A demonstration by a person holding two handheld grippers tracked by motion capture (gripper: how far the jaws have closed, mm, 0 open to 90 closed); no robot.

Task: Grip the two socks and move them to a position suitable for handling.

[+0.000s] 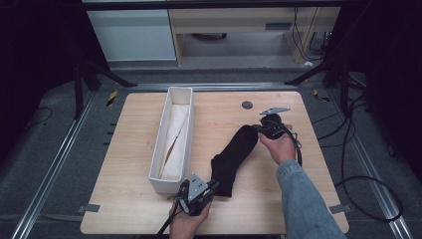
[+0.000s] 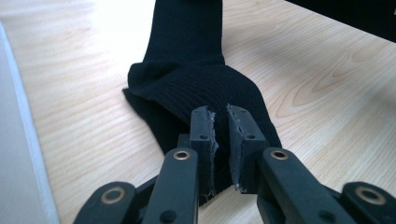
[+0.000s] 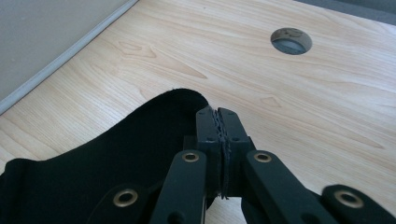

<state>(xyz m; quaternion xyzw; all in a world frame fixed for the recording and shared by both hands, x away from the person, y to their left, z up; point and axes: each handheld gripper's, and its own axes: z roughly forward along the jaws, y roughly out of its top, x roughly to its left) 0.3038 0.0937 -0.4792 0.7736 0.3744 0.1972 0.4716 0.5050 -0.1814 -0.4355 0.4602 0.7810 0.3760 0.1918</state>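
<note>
Black sock (image 1: 233,158) lies stretched flat on the worktop (image 1: 263,209), running on a diagonal between my two sets of fingers. One end sits under the left gripper (image 1: 211,188), the other under the right gripper (image 1: 260,127).

Left gripper view: my fingers (image 2: 201,128) are pinched onto the ribbed edge of the sock (image 2: 196,81), with a thin slit left between the pads where the fabric sits. The sock widens just ahead of the fingertips and then narrows as it runs away from them.

Right gripper view: fingers (image 3: 233,123) pressed fully together, pads meeting on the rim of the sock (image 3: 107,158) at its rounded end. Most of the sock spreads off to the left of and behind these fingers. Bare wood lies ahead of the tips, and well beyond them a round cable hole (image 3: 291,40) in the worktop.

Long white bin (image 1: 158,149) stands on the far side of the sock from the right fingers, just beside the left fingers. A pale folded cloth (image 1: 175,134) lies inside it. In the left gripper view the bin wall (image 2: 18,154) runs along the left edge, apart from the sock.

The person's hand (image 1: 279,147) wraps the right gripper, and a denim sleeve (image 1: 303,199) comes up from the near edge.
</note>
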